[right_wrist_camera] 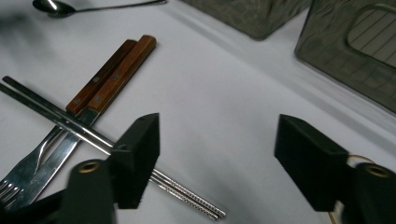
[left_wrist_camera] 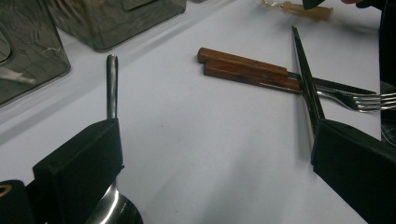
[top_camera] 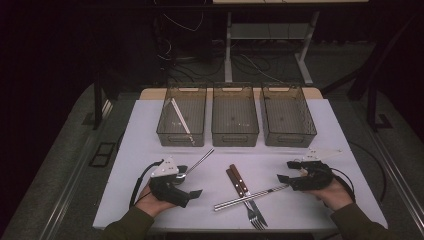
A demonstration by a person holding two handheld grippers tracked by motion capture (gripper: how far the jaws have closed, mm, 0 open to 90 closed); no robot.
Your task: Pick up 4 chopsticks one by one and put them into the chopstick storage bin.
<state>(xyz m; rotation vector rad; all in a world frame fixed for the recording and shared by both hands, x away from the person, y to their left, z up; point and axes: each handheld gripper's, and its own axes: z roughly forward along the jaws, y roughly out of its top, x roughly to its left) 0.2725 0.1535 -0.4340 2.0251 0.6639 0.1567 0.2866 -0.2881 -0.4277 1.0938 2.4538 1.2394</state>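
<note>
Plainly metal chopsticks (top_camera: 250,197) (paired, silvery, slim), laid across wood-handled forks (top_camera: 244,187)

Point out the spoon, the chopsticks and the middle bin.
spoon (top_camera: 196,164), high view, on its handle.
chopsticks (right_wrist_camera: 70,121), right gripper view, on the shafts where they cross the fork and knife.
middle bin (top_camera: 235,140), high view, on its near wall.

A steel spoon (top_camera: 194,167) lies flat on the white bench (top_camera: 135,135), bowl toward the near left, handle slanting toward the bins. A pair of metal chopsticks (top_camera: 250,196) lies side by side, crossing two wooden-handled forks (top_camera: 245,192) at mid-bench.
</note>
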